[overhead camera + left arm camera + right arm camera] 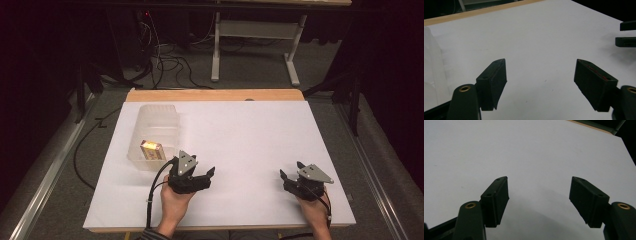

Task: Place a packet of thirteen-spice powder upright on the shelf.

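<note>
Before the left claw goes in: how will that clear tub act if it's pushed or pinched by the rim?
The tub looks like thin translucent plastic, so probably light; a push would likely slide it on the smooth white table. Its walls may flex under a rim pinch. The small box inside lies loose and may shift.

Translucent plastic container at the white table's left side, a small yellow-orange box inside its near end.

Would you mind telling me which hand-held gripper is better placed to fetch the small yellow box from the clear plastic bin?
Probably the left hand-held gripper: it is open beside the clear plastic bin holding the small yellow box; the right hand-held gripper, also open, sits far across the white table.
</note>
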The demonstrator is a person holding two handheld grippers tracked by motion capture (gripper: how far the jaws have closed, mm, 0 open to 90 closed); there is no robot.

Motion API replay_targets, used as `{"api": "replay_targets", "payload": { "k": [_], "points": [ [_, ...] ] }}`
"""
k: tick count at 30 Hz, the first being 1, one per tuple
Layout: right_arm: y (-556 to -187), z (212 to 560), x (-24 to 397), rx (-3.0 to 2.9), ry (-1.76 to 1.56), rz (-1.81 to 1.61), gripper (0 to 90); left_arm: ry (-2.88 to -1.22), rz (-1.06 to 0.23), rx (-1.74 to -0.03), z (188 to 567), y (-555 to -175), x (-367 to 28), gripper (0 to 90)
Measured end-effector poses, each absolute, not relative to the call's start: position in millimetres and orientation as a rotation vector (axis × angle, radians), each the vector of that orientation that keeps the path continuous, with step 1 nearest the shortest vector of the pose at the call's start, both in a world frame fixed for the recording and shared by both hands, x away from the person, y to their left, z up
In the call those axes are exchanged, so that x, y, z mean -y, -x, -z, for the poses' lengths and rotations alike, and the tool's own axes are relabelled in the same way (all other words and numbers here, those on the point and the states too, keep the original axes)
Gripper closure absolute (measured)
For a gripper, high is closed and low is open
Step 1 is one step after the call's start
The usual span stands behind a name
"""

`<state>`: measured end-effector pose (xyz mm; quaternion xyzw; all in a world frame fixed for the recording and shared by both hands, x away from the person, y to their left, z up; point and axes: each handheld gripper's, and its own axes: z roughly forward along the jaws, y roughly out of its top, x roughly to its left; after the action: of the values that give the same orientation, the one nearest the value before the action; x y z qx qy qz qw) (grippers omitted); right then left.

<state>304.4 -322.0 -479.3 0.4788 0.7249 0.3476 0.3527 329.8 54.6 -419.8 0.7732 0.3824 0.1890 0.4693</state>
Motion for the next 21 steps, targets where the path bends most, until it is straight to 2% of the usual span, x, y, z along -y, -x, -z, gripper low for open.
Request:
{"api": "replay_targets", "payload": {
  "k": [16,21],
  "points": [
    [-305,479,321,-1.878,-1.241,-0.89,32.3,-1.91,-0.432,-0.937,434,-340,-36,26.9],
    [-305,480,321,-1.88,-1.238,-0.891,32.2,-1.909,-0.456,-0.928,438,-342,-30,27.4]
  ]
}}
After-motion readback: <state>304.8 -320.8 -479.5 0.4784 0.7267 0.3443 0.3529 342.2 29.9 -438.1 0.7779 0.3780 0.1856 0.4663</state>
